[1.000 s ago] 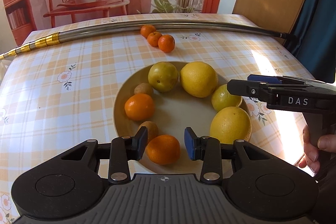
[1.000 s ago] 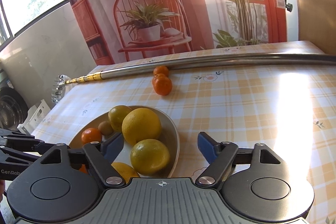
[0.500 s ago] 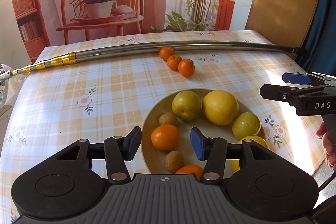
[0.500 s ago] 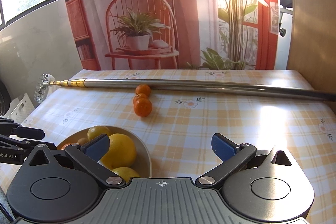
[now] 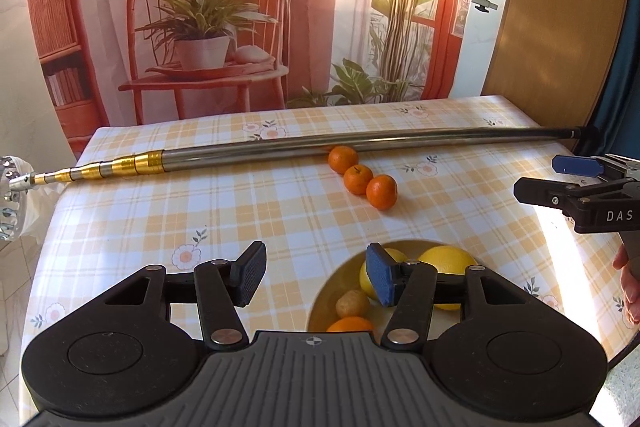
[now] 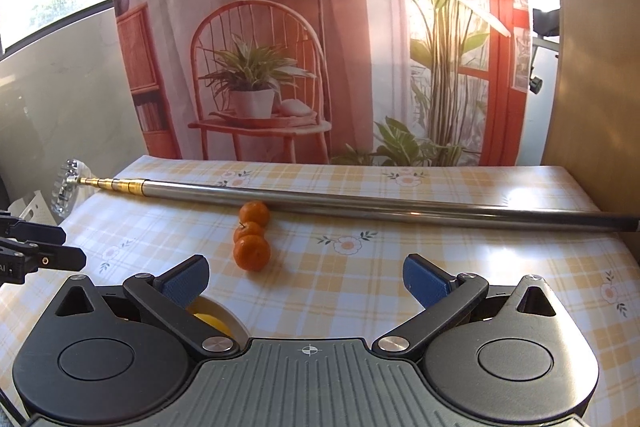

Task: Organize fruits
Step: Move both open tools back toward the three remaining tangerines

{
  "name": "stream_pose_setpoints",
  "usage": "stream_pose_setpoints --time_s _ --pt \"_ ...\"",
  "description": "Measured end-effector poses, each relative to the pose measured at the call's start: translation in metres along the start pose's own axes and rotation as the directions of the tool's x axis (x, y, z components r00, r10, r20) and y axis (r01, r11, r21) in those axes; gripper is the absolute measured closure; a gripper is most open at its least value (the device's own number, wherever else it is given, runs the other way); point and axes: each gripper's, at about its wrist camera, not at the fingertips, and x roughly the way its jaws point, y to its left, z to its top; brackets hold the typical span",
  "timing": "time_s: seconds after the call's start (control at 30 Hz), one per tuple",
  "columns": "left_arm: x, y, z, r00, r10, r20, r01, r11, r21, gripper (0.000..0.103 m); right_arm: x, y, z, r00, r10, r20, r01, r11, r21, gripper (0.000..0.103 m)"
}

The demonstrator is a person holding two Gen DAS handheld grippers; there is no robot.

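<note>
Covering the table, a checked cloth (image 6: 360, 279) carries 3 mandarins (image 6: 252, 253) beside a pole (image 6: 360, 205); both tools spread, empty.

Tablecloth (image 5: 280, 211): glossy checked oilcloth, smooth.
Telescopic pole (image 5: 360, 143): polished metal, brassy gold sections at one end.
Mandarins (image 5: 382, 191): dimpled, slightly shiny peel.
Left gripper (image 5: 316, 277): matt black plastic, finely textured pads.
Plate (image 5: 326, 297): smooth, glazed-looking cream.

Each black gripper (image 5: 316, 277) has blue finger pads (image 5: 380, 279), silver pivot screws and a ribbed grey base.
</note>
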Motion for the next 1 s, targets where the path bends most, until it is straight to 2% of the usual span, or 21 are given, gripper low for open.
stream_pose_setpoints --time_s 0.23,0.53,0.7,0.83,1.0 --pt "0.005 0.007 0.020 0.999 0.013 0.039 -0.013 1.000 -0.001 0.045 0.024 0.003 0.005 0.999 0.036 0.006 -0.035 0.999 -0.031 0.002" --pt "0.021 0.015 0.032 0.999 0.024 0.046 -0.021 0.998 -0.056 0.045 0.068 -0.009 0.015 0.988 0.154 0.014 -0.154 0.988 0.008 0.026" --pt "0.032 0.022 0.041 0.998 0.032 0.051 -0.027 0.995 -0.092 0.045 0.105 -0.007 0.018 0.980 0.193 -0.052 -0.192 0.981 0.019 0.031" --pt "0.040 0.023 0.048 0.997 0.056 0.054 -0.050 0.994 -0.101 0.045 0.128 0.008 0.016 0.969 0.224 -0.099 -0.228 0.973 -0.025 0.032" --pt "0.050 0.023 0.053 0.996 0.072 0.046 -0.067 0.993 -0.100 0.045 0.149 0.020 0.012 0.949 0.283 -0.139 -0.293 0.955 -0.050 0.037"
